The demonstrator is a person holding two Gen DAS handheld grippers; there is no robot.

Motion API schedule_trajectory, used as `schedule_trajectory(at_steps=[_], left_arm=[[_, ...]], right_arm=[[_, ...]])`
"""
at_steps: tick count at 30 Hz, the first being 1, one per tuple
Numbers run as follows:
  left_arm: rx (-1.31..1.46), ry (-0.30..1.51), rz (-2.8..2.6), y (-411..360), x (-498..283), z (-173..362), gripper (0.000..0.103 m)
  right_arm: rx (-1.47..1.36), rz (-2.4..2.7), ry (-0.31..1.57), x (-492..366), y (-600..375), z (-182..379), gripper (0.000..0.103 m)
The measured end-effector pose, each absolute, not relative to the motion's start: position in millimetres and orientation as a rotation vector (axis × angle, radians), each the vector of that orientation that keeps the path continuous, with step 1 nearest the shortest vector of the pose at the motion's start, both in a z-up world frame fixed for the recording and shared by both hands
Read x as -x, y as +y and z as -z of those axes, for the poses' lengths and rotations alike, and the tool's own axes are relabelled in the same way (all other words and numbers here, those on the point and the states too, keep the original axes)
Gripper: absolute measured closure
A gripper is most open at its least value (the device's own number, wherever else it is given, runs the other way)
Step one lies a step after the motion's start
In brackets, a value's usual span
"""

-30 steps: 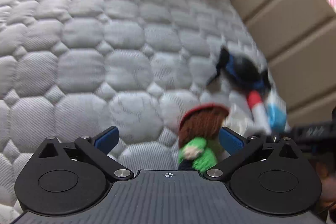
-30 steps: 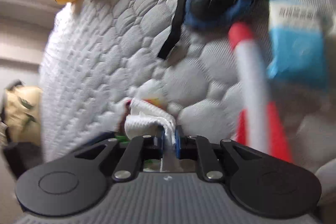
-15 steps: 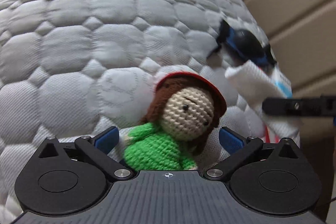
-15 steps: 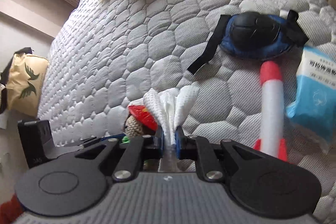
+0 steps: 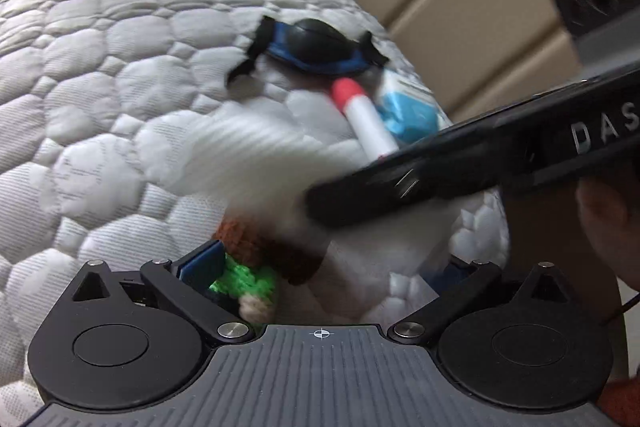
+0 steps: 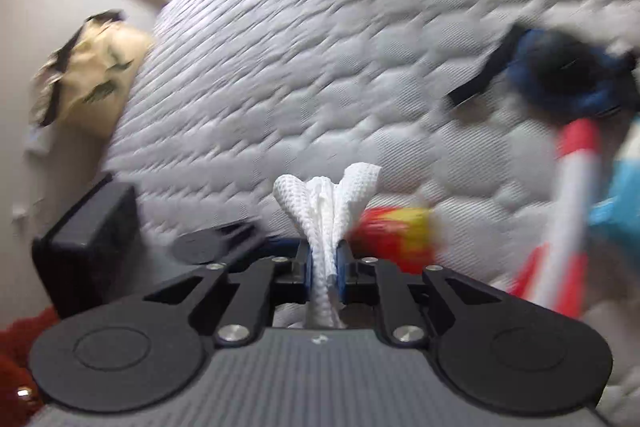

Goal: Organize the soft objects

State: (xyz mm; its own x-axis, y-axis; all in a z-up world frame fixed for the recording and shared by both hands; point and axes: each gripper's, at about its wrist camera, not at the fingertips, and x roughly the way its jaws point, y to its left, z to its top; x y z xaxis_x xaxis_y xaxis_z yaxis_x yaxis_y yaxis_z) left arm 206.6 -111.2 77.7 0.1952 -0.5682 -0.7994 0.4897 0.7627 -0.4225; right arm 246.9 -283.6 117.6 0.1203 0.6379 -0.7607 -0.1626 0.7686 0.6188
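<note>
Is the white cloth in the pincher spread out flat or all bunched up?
Bunched up. The right gripper is shut on the white cloth, whose folds fan out above the blue pads.

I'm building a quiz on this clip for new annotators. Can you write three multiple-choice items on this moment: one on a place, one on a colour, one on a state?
1. Where does the knee pad lie?
A. on the quilted mattress, next to the toy rocket
B. inside the tan bag
C. in the left gripper

2. What colour is the tip of the toy rocket?
A. green
B. red
C. black

3. What is the state of the right gripper?
A. wide open and empty
B. shut on the white cloth
C. shut on the blue packet

Answers:
1 A: the left wrist view shows it flat on the mattress, just past the rocket's tip.
2 B: the rounded end above the white body is red.
3 B: the right wrist view shows the cloth bunched between the closed blue pads.
</note>
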Motion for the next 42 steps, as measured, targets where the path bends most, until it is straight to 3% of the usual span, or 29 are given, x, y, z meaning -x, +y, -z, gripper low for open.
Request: schedule_trajectory(at_steps=[5, 12, 29, 33, 42], left_arm=[[0.007, 1.262, 0.702, -113.7, -201.8, -63.2, 0.000], [0.140, 1.340, 0.640, -112.5, -208.4, -34.5, 0.000], [0.102, 1.340, 0.729, -115.1, -210.3, -33.1, 0.000], [0.236, 1.371, 0.759, -96.7, -218.3, -29.4, 0.000], [0.461, 1.384, 0.781, -82.3, -230.8, -18.9, 0.000]], right_arm=[[-0.463, -0.625, 1.474, -244.0, -261.9, -87.8, 0.088], [-0.514, -0.425, 1.467, -243.1, -314.5, -94.4, 0.087], [-0.400, -0.333, 1.433, -207.0, -345.7, -115.0, 0.089], [-0.318, -0.341, 1.509, -197.9, -341.1, -95.9, 0.089], [-0.425, -0.333, 1.527, -202.3, -306.0, -37.1, 0.089]])
